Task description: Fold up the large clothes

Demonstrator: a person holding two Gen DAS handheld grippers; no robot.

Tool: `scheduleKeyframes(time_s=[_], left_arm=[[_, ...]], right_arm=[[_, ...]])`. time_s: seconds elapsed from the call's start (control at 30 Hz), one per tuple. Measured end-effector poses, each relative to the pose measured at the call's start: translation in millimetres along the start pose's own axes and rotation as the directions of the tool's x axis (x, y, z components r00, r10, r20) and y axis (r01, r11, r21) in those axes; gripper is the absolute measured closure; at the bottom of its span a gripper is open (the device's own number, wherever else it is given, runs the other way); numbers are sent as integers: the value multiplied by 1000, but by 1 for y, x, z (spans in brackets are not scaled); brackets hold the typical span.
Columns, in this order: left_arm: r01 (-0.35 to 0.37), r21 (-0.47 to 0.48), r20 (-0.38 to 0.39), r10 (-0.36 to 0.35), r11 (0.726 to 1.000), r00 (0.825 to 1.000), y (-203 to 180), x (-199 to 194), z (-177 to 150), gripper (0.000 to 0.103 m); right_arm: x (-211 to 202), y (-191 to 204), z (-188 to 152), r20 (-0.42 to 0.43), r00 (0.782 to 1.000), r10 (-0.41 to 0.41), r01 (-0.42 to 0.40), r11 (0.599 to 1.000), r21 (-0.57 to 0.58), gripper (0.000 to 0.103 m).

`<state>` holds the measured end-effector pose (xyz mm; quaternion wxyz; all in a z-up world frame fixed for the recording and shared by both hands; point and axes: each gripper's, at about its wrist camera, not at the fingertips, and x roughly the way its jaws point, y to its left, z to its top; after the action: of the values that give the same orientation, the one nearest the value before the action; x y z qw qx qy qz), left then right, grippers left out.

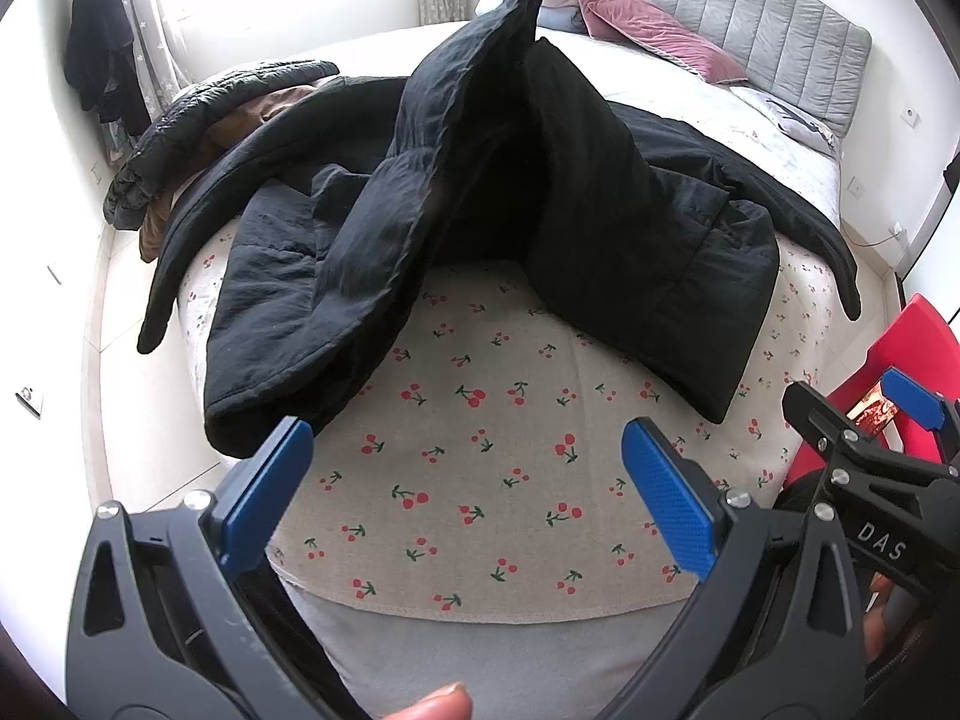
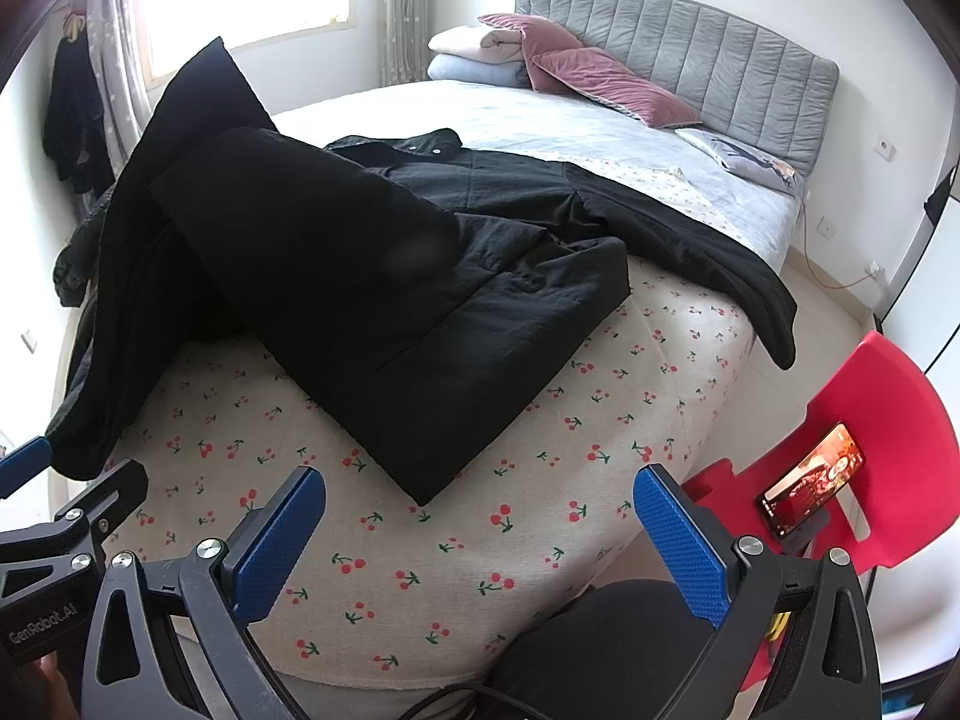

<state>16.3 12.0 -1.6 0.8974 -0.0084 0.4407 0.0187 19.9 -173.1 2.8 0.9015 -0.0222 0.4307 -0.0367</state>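
A large black padded coat (image 1: 630, 228) lies spread on the bed, collar toward the headboard. In the left wrist view one dark panel (image 1: 468, 90) stands up in a peak over its middle. The left half (image 1: 282, 300) is bunched near the bed's left edge, and a sleeve (image 1: 804, 222) trails right. In the right wrist view the coat (image 2: 390, 276) has a front panel laid across its body. My left gripper (image 1: 468, 480) is open over the cherry-print sheet, just short of the hem. My right gripper (image 2: 480, 540) is open too, holding nothing.
The cherry-print sheet (image 2: 540, 480) covers the bed's near end. A dark puffer and brown garment (image 1: 180, 138) are piled at the far left. Pink pillows (image 2: 600, 78) lean on the grey headboard (image 2: 720, 54). A red chair (image 2: 888, 420) holds a lit phone (image 2: 813, 486).
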Motion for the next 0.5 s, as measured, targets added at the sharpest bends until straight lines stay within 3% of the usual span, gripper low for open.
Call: scheduleKeyframes(time_s=[0.5], left_arm=[[3,-1,4,-3,1000,1000,2,-1,-1,1]], right_arm=[[-2,5,0,6,1000,-14,14,1000,-11,0]])
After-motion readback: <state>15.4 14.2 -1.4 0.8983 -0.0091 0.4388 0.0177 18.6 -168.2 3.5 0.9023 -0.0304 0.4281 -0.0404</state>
